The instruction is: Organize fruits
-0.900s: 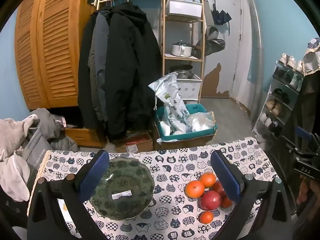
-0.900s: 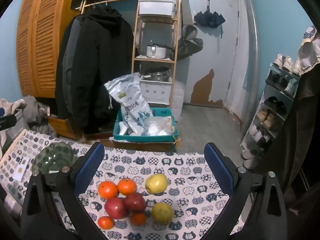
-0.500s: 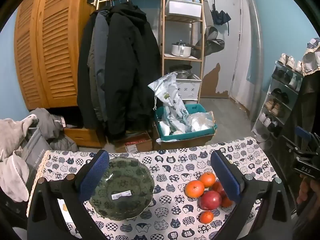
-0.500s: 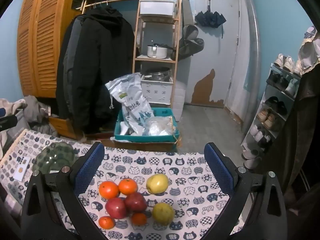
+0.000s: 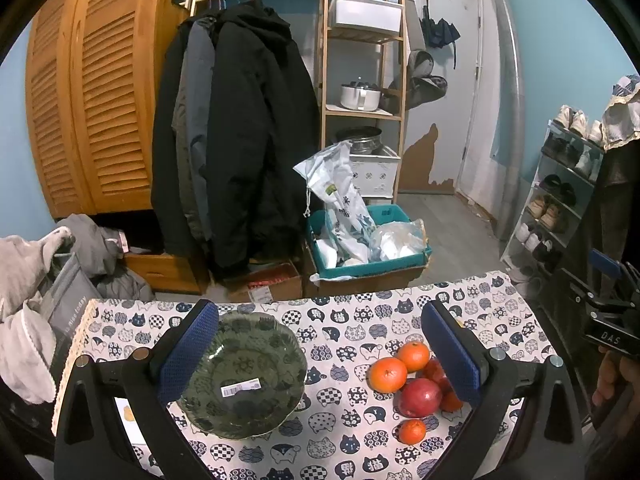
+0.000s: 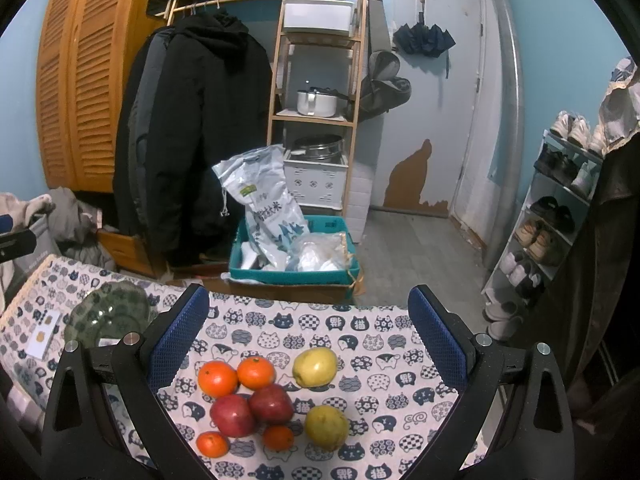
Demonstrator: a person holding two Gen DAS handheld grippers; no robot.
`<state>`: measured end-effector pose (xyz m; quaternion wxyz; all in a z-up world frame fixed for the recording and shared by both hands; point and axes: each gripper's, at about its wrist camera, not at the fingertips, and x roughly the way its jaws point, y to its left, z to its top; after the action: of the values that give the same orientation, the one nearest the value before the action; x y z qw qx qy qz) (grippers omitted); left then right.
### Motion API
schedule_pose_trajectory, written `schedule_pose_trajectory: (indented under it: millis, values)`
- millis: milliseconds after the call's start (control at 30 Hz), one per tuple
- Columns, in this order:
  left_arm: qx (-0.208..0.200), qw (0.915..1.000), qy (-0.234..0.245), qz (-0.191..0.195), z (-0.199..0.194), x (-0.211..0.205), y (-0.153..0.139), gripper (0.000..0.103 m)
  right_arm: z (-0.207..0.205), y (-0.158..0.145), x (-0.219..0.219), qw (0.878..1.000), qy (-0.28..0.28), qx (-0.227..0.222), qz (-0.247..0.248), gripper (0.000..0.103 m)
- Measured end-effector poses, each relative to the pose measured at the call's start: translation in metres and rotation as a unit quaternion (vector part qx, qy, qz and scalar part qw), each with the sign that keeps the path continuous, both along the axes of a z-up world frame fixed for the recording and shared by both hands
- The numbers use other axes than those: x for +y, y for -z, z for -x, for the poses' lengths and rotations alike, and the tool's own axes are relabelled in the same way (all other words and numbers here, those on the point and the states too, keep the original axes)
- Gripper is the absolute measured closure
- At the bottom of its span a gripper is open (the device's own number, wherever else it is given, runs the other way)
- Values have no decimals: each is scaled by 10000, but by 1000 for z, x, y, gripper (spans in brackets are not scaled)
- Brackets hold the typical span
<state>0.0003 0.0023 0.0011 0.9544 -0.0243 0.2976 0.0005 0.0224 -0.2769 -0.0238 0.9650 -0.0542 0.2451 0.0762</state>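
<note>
Fruit pile (image 6: 264,400) of oranges, red apples and yellow pears sits beside the green patterned glass plate (image 5: 240,376); left gripper (image 5: 320,356) and right gripper (image 6: 308,344) both gape, holding nothing.

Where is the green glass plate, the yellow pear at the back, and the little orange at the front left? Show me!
Green glass plate (image 5: 244,376): left wrist view, its patterned centre.
Back yellow pear (image 6: 315,367): right wrist view, middle of its skin.
Little front-left orange (image 6: 213,443): right wrist view, its top.
</note>
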Motion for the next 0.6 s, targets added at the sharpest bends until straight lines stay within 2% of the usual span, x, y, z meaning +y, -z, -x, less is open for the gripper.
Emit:
schedule_pose_trajectory:
  millis: [600]
  values:
    - [2, 10000, -2, -2, 0, 2, 0, 1, 0, 0, 3, 10000, -13, -2, -6, 5]
